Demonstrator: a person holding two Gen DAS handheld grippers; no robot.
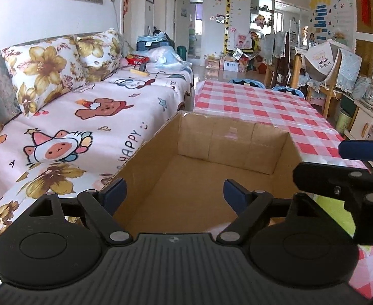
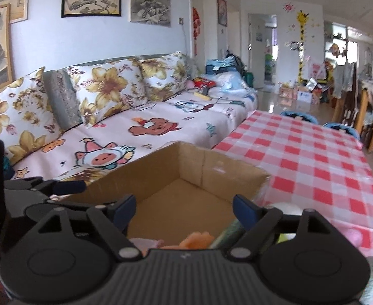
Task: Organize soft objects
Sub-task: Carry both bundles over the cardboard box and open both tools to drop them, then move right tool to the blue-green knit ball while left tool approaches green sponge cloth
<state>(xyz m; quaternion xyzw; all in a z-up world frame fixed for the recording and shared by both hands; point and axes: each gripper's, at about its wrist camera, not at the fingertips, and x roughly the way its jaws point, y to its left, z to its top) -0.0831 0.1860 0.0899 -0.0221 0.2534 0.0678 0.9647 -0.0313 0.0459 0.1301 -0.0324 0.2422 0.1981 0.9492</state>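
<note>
While both unloaded, the left claw (image 1: 175, 190) and right claw (image 2: 185, 209) apart above the cardboard box (image 1: 233, 137), sofa (image 1: 84, 117) alongside.

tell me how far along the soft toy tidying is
Done: an orange soft item and a pale pink one seem to lie at the cardboard box's near end. In hand: nothing; left gripper and right gripper are open. Left: something green and white beside the box.

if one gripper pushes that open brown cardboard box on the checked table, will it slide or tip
The open brown cardboard box would probably slide: it looks low and wide, so tipping seems unlikely. It holds little, so it is likely light. The red-and-white checked tablecloth looks glossy, which may ease sliding.
</note>
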